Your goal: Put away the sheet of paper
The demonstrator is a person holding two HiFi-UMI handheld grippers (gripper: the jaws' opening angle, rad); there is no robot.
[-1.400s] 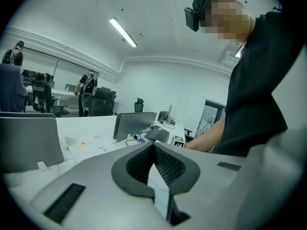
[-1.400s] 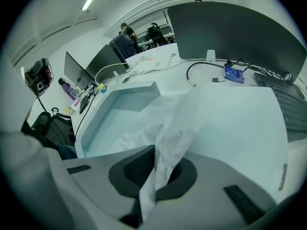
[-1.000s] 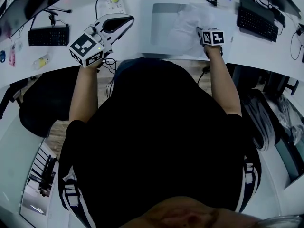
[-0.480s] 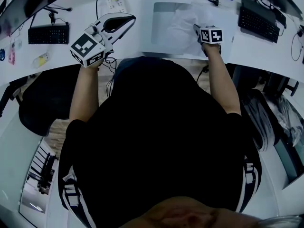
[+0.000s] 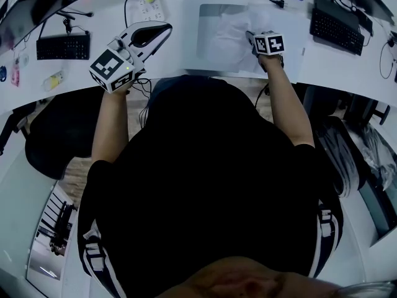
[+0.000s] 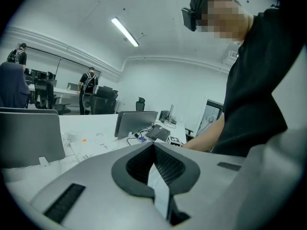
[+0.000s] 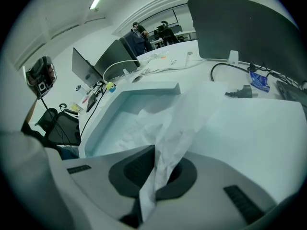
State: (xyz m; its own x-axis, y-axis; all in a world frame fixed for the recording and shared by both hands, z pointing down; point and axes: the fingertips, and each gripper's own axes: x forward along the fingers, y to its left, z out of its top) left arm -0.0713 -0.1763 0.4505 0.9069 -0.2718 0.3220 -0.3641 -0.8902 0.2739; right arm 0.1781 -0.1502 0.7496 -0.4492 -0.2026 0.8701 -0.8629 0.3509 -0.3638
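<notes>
The right gripper was clamped tight on the crumpled sheet of paper, held over the tray. The left gripper, well left of the tray, pinched a small white strip. The paper likely needed lowering fully inside the tray before release.

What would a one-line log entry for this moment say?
right gripper: shut on sheet of paper | sheet: crumpled, at white tray | left gripper: shut on white strip, held up aside

Sheet of paper, centre frame, is showing thin, matt, heavily creased white stock. Tray, left of centre, is looking like smooth pale plastic. Right gripper: fingers are showing dark ribbed pads in a smooth matt grey shell.
</notes>
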